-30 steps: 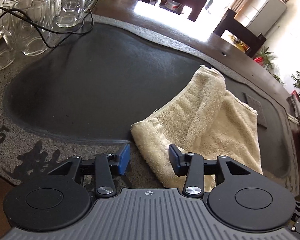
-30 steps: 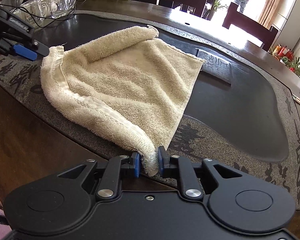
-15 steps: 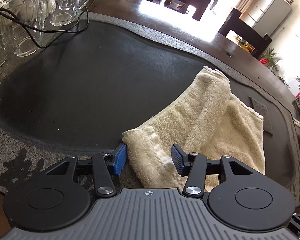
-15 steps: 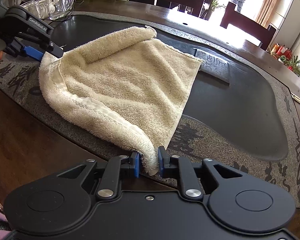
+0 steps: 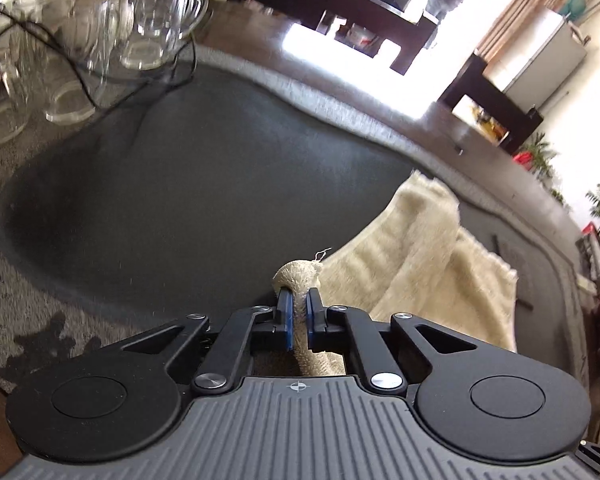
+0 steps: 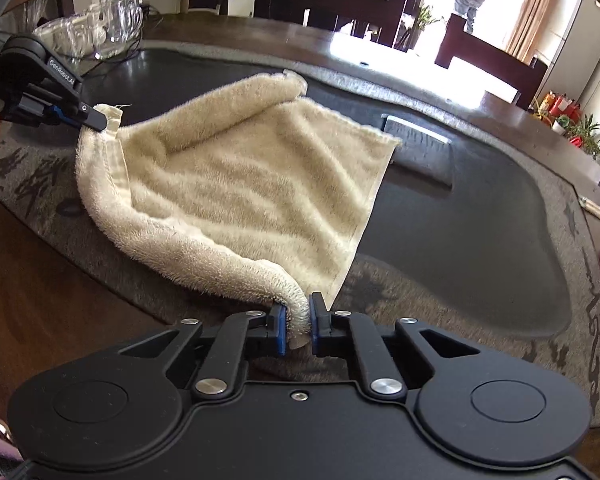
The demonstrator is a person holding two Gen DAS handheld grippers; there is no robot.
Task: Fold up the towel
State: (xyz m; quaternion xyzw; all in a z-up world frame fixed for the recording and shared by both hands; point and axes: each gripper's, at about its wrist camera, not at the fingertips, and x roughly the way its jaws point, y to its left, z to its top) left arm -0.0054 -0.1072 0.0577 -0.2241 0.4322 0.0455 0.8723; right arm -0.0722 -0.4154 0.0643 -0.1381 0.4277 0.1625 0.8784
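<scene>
So over on the left, a cluster of glass mugs (image 5: 148, 12) and a black cable (image 5: 60, 52) sit near the tabletop (image 6: 60, 280) edge; a wide swing could clip them. The left tool (image 5: 298, 320) is pinched narrow on one corner of the cream towel (image 6: 240, 184), and only a little hem is in there (might slip out). Middle of the towel sags onto the dark stone tea tray (image 6: 480, 240). Right tool (image 6: 298, 326) is clamped on the near corner, same tight grip.
</scene>
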